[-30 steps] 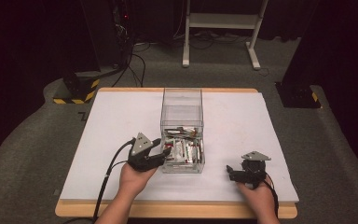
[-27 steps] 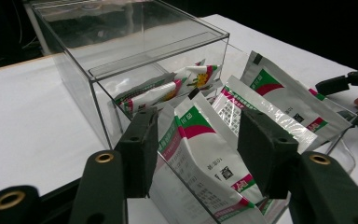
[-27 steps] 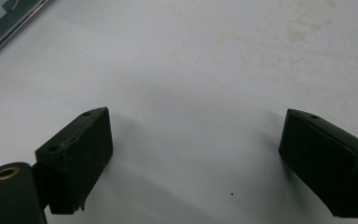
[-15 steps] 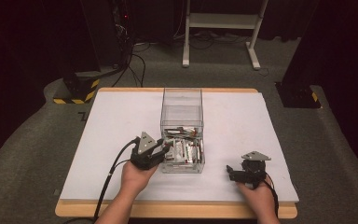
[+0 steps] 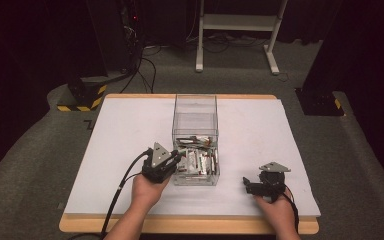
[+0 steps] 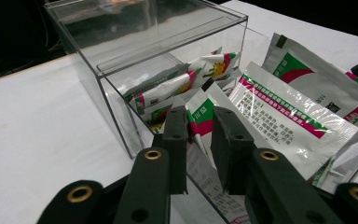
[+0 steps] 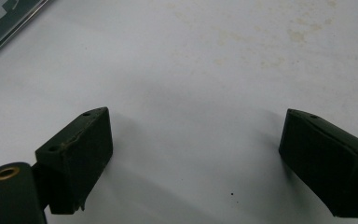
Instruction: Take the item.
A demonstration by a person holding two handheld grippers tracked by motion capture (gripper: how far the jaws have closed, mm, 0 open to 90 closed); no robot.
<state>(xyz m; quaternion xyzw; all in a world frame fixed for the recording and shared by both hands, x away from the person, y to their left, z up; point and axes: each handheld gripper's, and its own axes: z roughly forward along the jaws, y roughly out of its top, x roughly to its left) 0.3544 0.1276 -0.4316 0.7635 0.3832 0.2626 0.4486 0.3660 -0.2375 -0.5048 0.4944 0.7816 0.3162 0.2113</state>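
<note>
My left gripper point(image 6: 200, 135) has just been closing on 1 upright sachet point(image 6: 201, 115) at the near wall of the clear box point(image 6: 121, 74); my right gripper point(image 7: 196, 163) rests released, right of the box. I should pinch firmly and lift straight up.

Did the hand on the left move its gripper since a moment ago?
Yes. The left gripper has crept a little rightward, toward the clear plastic box, and its jaws have just been closing with a sachet between them.
</note>
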